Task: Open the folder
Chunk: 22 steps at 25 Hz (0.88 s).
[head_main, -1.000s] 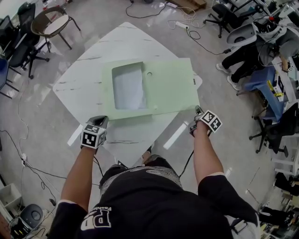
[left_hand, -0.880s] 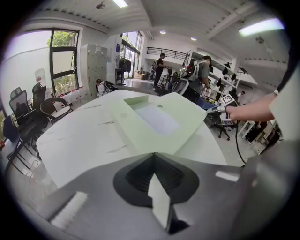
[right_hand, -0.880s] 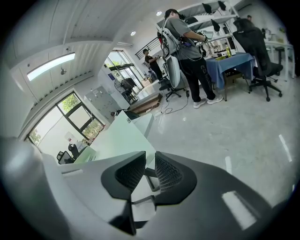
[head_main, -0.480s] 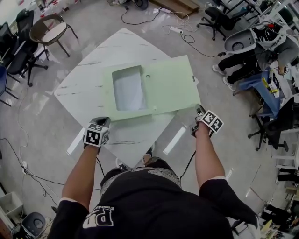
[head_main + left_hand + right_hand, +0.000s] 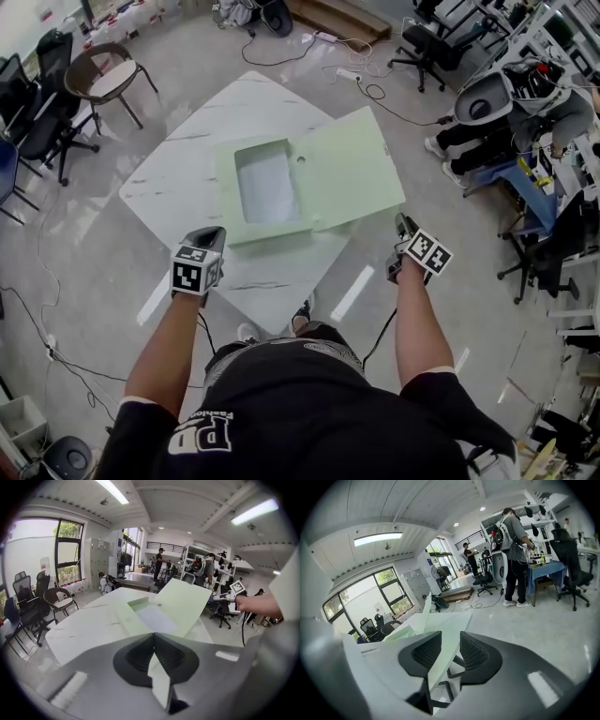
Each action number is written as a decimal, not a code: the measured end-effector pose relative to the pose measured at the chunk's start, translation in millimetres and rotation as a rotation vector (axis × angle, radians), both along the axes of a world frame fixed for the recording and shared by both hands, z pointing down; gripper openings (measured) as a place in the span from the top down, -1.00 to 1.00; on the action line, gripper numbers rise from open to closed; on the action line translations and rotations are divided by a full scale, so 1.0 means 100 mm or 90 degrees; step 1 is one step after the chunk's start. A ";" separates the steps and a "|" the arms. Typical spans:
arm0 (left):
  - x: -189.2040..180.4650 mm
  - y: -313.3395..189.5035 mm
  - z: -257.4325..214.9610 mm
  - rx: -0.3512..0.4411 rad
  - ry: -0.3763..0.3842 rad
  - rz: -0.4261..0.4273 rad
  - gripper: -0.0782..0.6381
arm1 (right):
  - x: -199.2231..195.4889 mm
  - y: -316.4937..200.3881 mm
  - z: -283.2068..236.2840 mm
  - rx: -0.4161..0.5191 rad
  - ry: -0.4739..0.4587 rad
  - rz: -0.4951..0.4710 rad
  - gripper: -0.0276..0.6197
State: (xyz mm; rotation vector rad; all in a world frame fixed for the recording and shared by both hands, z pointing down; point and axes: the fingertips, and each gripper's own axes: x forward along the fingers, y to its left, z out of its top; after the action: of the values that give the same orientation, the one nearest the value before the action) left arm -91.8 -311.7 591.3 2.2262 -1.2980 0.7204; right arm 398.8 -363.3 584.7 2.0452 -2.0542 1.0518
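Head view: a person stands at the near corner of a white marble table (image 5: 178,178), a hand-held gripper in each hand, both fastened on a pale green folder (image 5: 347,178) that lies in the middle of the tabletop.

A brown round-seated chair (image 5: 111,70) and black office chairs (image 5: 37,103) stand at far left, well apart from the table. Cables (image 5: 375,89) trail over the grey floor beyond its far corner. At far right another person (image 5: 478,136) is beside a blue-topped desk (image 5: 525,164).

The folder shows a rectangular recess on its left half with white paper (image 5: 267,192) inside, and a broad plain cover on its right half. The cover is tilted, its far right corner raised above the rest.

The left hand-held gripper (image 5: 208,240) has its jaws pressed together on the folder's near left edge, a green strip pinched between them. The right hand-held gripper (image 5: 401,225) is clamped on the cover's near right corner, the sheet running between its jaws.

A second ago the cover lay level, its far edge in one line with the recessed half; it has since tipped upward.
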 end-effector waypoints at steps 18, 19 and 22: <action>-0.09 0.44 -0.52 0.056 0.089 0.021 0.63 | -1.66 0.57 -1.01 0.135 0.012 -0.215 0.91; -0.09 0.47 -0.57 0.061 0.094 0.023 0.63 | -1.73 0.60 -1.07 0.142 0.026 -0.233 0.91; -0.10 0.56 -0.74 0.079 0.104 0.026 0.63 | -1.93 0.70 -1.20 0.161 0.063 -0.279 0.91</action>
State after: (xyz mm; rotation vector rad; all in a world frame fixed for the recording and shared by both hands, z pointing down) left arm -101.6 -255.9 517.2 2.3616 -1.2502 0.4716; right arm 206.0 -293.5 464.3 1.5734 -2.5214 0.6315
